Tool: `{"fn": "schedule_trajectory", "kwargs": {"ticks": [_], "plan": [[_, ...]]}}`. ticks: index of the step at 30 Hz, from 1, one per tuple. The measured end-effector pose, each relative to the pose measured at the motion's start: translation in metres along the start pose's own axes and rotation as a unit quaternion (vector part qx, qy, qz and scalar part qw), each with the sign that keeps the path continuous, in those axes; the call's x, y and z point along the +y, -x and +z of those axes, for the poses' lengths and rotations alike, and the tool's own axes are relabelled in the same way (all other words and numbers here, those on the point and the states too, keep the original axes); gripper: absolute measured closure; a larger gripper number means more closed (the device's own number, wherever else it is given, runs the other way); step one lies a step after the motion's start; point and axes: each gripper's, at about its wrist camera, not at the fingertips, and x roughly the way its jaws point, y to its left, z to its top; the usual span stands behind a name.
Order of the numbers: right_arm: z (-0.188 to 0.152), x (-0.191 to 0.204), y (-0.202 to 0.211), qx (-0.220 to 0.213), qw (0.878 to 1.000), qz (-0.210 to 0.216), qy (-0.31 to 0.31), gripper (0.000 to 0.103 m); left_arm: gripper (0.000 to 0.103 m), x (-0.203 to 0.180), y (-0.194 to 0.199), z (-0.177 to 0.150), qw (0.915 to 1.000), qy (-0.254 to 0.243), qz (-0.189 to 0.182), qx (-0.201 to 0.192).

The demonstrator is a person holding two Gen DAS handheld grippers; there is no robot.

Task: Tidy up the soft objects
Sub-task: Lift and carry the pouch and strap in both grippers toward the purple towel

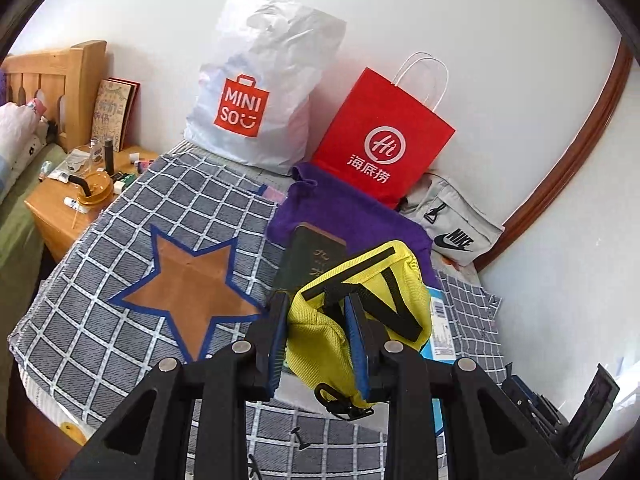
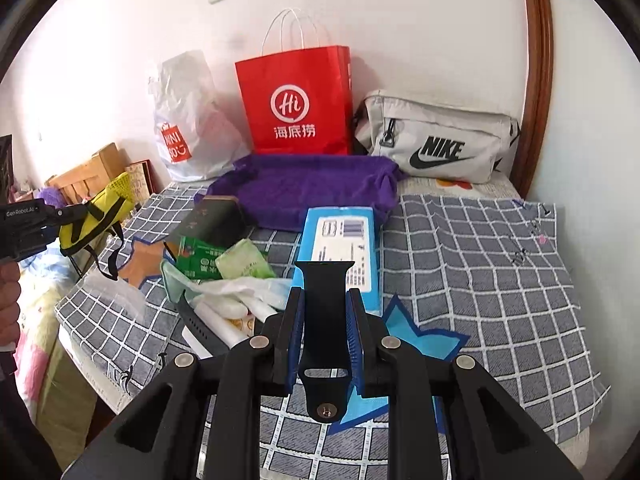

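Observation:
My left gripper (image 1: 318, 304) is shut on a yellow fabric pouch with black straps (image 1: 362, 300), held up above the checked blanket (image 1: 120, 320). The same pouch (image 2: 94, 216) shows at the left edge of the right wrist view, in the other gripper. My right gripper (image 2: 325, 300) is shut on a black watch strap (image 2: 326, 320) with a metal stud at its near end. A purple cloth tray (image 2: 316, 188) lies at the back of the blanket, with a dark green book (image 1: 310, 256) leaning at its front edge.
Against the wall stand a white Miniso bag (image 1: 256, 100), a red paper bag (image 1: 384, 136) and a grey Nike pouch (image 2: 440, 140). A blue box (image 2: 344, 240), green packets (image 2: 224, 258) and plastic wrappers (image 2: 240, 300) lie on the blanket. A wooden nightstand (image 1: 60, 216) holds bottles.

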Motion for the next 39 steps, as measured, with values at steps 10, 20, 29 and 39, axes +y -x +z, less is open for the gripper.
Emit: {"fn": "schedule_trajectory", "kwargs": {"ticks": [10,20,29,39], "plan": [[-0.002,0.018,-0.001,0.004,0.999,0.037,0.011,0.082,0.076,-0.005,-0.065,-0.031,0.9968,-0.007,0.035,0.071],[-0.011,0.035,-0.019,0.034,0.998,0.043,0.032,0.082,0.076,0.025,-0.097,-0.049,0.9912,0.002,0.069,0.113],[0.004,0.019,-0.034,0.035,0.999,0.029,0.013,0.082,0.076,0.006,-0.086,-0.025,0.995,-0.011,0.038,0.092],[0.033,-0.003,-0.049,0.027,0.999,0.018,0.001,0.082,0.076,-0.013,-0.073,0.013,0.9973,-0.027,0.039,0.056]]}}
